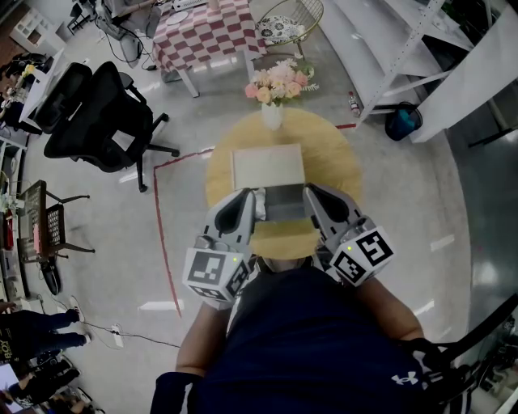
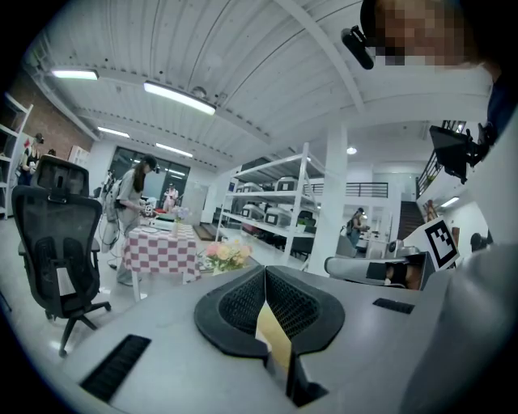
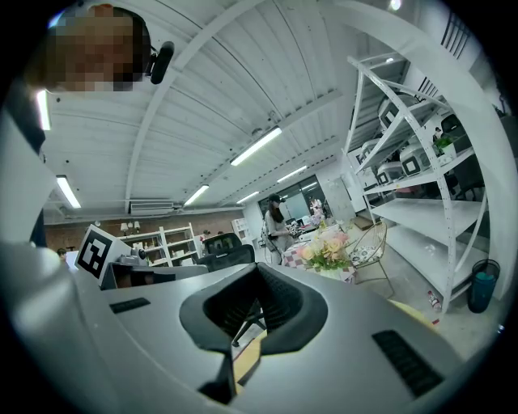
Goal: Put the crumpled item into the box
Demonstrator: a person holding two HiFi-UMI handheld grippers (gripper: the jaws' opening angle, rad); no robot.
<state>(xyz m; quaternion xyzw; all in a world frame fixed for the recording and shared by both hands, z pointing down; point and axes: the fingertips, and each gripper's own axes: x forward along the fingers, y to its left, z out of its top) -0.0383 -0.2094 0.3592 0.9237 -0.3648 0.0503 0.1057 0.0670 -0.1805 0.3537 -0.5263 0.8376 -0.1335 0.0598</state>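
Left gripper point(image 1: 256, 199), held close to the chest at 7 o'clock of the round yellow table point(image 1: 340, 174): jaws clenched tip to tip, nothing between them. Its own view shows only a sliver of yellow tabletop through the gap lower down. Right gripper point(image 1: 311, 192), at 5 o'clock of the table: also clamped closed and empty, with a chair leg and the table edge seen through its gap. The marker cubes on both point back toward the person.

Between the two sets of tips lies a grey slab point(image 1: 283, 202), touching the near edge of the box point(image 1: 269, 168); cannot tell what it is. The box is cream, sits mid-table at 12 o'clock of the grippers, and shows a flat pale top. Crumpled item: not made out in any view.

A vase of pink and cream flowers point(image 1: 275, 85) stands at 12 o'clock on the table's far edge, just beyond the box. On the floor, red tape line point(image 1: 158, 210) at 9 o'clock and black office chair point(image 1: 101, 113) at 10 o'clock. Farther off, checked table point(image 1: 206, 32) at 11 o'clock, wire chair point(image 1: 291, 20) at 12 and white shelving point(image 1: 421, 48) at 2, with a blue bin point(image 1: 401, 121) at its foot.
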